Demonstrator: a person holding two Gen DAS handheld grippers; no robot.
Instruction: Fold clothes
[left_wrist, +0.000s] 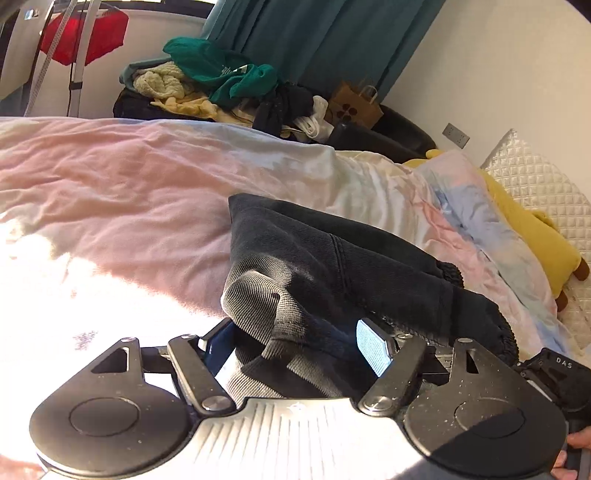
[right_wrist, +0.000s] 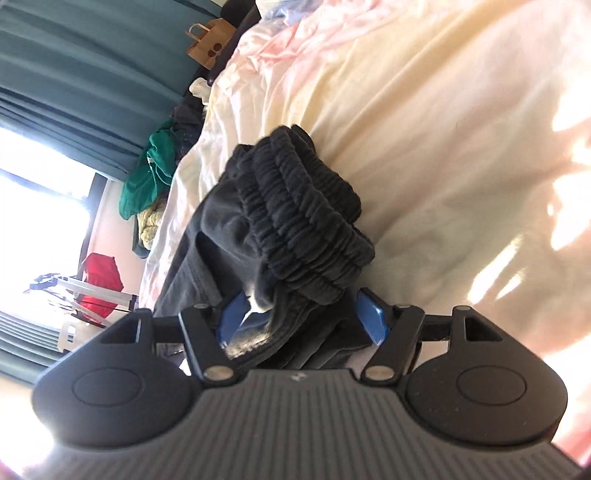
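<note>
A pair of dark grey trousers (left_wrist: 332, 258) lies bunched on the pastel pink and cream duvet (left_wrist: 110, 192). My left gripper (left_wrist: 295, 347) has its blue pads on either side of a fold of the trouser fabric, which fills the gap between them. In the right wrist view my right gripper (right_wrist: 301, 317) is closed around the trousers' gathered elastic waistband (right_wrist: 306, 221), which bulges out past the pads above the duvet (right_wrist: 443, 147).
A heap of clothes, green (left_wrist: 221, 70) and cream, lies on a dark seat beyond the bed, with a brown paper bag (left_wrist: 354, 103) beside it. Teal curtains (left_wrist: 332, 37) hang behind. A yellow plush toy (left_wrist: 532, 236) and quilted pillow lie at the right.
</note>
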